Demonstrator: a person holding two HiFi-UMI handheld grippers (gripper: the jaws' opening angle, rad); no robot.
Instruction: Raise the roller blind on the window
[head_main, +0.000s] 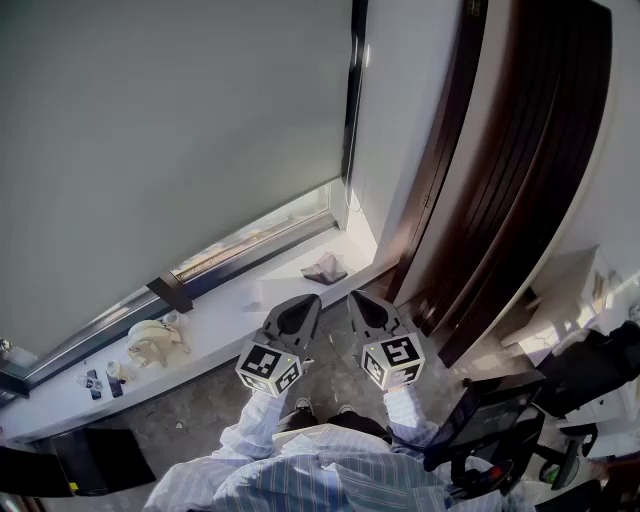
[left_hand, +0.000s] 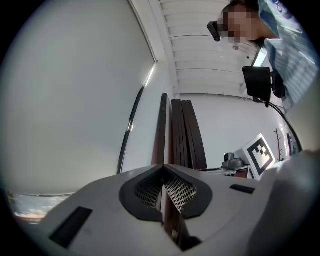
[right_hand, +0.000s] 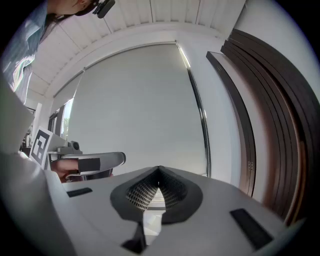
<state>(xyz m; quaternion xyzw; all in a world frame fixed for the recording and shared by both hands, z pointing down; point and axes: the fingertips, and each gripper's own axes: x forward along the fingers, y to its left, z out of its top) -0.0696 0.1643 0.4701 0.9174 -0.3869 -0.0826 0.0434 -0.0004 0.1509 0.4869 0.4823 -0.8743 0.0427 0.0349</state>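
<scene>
Pale grey fabric roller blind is found largely lowered, raising not begun; left gripper and right gripper are held closed, empty; its control must be located

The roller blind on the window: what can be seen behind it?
The roller blind hangs almost fully down. Below its bottom edge only a low strip of glass shows, with a blurred outdoor view. Whatever lies behind the fabric itself is covered.
</scene>
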